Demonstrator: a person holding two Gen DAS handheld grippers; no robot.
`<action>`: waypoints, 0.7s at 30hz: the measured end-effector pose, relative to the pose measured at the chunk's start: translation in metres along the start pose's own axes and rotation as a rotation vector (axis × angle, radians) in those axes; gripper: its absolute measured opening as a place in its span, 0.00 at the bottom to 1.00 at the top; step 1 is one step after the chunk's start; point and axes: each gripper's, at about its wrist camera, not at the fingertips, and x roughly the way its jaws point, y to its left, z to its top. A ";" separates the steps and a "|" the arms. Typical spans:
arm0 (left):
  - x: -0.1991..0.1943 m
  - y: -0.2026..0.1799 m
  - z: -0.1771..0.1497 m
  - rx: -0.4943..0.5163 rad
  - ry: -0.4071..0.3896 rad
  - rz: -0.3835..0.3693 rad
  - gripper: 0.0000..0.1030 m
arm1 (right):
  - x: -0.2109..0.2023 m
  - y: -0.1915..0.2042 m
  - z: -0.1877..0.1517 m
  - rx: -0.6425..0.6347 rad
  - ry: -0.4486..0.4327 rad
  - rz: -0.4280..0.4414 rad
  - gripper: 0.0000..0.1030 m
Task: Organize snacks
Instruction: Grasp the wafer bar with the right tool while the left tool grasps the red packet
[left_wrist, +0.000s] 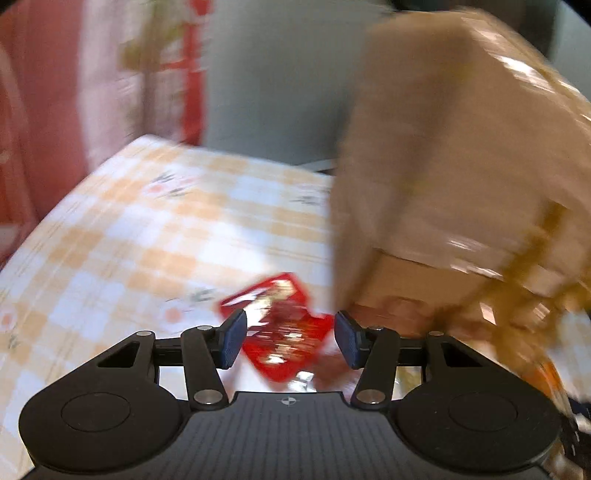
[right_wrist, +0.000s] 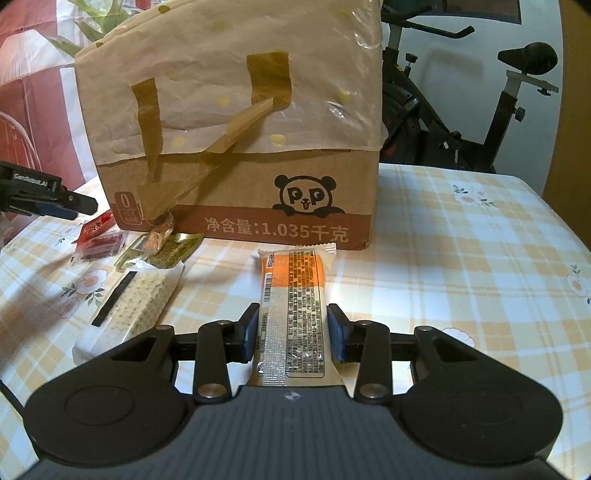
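Note:
My right gripper (right_wrist: 291, 332) has its pads on both long sides of an orange-and-white snack bar (right_wrist: 291, 295) that lies lengthwise on the checked tablecloth in front of the cardboard box (right_wrist: 236, 147). My left gripper (left_wrist: 290, 339) is open, hovering above two small red snack packets (left_wrist: 284, 325) beside the box (left_wrist: 461, 166); its view is blurred by motion. In the right wrist view the left gripper (right_wrist: 74, 206) shows at the far left above the red packets (right_wrist: 99, 236). A white wafer pack (right_wrist: 136, 306) and a gold-wrapped snack (right_wrist: 162, 247) lie left of the bar.
The box is lined with a beige bag with brown handles (right_wrist: 229, 129). An exercise bike (right_wrist: 461, 110) stands behind the table. The table edge (right_wrist: 554, 206) runs at right. A red curtain (left_wrist: 44, 110) hangs at left.

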 end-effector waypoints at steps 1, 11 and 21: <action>0.003 0.004 0.001 -0.032 0.000 0.014 0.55 | 0.000 0.000 0.000 -0.001 0.000 0.000 0.39; 0.028 -0.003 0.011 -0.119 0.031 0.070 0.63 | 0.000 0.000 0.000 0.002 0.001 0.002 0.40; 0.026 -0.021 -0.006 0.075 0.032 0.152 0.58 | 0.001 0.000 0.000 0.006 0.001 0.006 0.40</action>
